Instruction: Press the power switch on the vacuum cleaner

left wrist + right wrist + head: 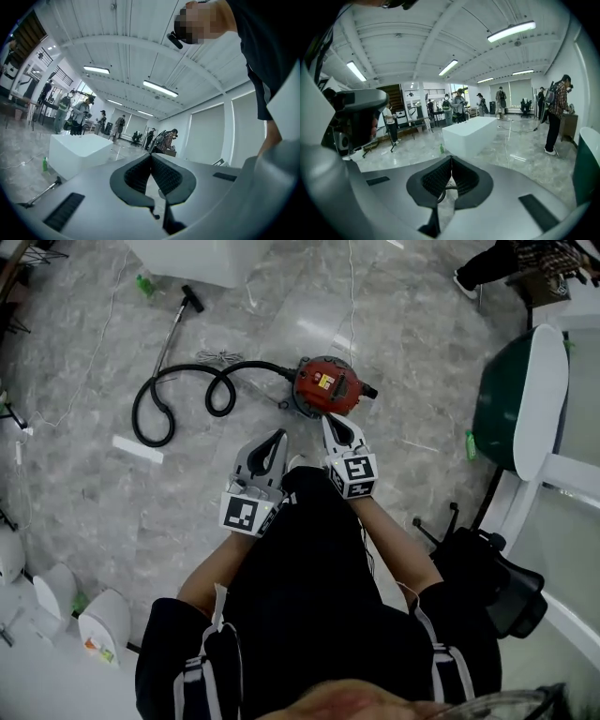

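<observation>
Right now I hold two grippers in front of my body, and both are clenched with nothing in them: the jaws of the left gripper (pixel 278 437) meet at their tips, and so do those of the right gripper (pixel 327 418). One red vacuum cleaner (pixel 328 387) sits on the grey floor (pixel 112 493) ahead of me; from my head it shows just beyond the right gripper's tip. One black hose (pixel 253 363) loops away from it to the left, toward one wand (pixel 173 334). One green bottle (pixel 142 282) stands near one white block (pixel 187 254).
</observation>
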A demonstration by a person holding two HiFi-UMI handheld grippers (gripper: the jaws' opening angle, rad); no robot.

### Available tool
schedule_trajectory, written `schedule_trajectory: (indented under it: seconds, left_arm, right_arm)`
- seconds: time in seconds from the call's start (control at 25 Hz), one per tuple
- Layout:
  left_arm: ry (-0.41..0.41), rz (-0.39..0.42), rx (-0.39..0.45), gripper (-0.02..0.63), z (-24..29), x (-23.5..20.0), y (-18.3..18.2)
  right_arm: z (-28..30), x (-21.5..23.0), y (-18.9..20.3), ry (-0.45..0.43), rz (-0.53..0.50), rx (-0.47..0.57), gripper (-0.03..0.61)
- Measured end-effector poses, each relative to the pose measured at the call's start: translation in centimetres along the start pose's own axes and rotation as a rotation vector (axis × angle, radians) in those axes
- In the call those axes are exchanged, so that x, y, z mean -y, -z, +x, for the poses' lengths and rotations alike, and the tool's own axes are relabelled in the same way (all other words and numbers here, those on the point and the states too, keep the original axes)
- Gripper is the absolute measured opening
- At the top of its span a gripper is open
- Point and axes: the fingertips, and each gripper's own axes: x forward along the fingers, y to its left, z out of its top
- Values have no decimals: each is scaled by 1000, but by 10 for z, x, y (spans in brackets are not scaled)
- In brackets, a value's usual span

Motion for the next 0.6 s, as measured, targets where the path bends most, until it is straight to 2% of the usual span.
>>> schedule_trajectory:
  seconds: [0.2, 0.4, 0.6]
  left_arm:
    - [63, 5, -3, 18, -13, 11, -9]
    - [148, 28, -5, 18, -10, 20, -22]
    - [236, 45, 11, 18, 0, 43, -40]
  right_arm:
    - [-36, -36, -42, 15, -78, 105, 17]
    - [-79, -64, -93, 22, -31, 266, 17]
    - [-107, -64, -118, 101, 19, 358, 15]
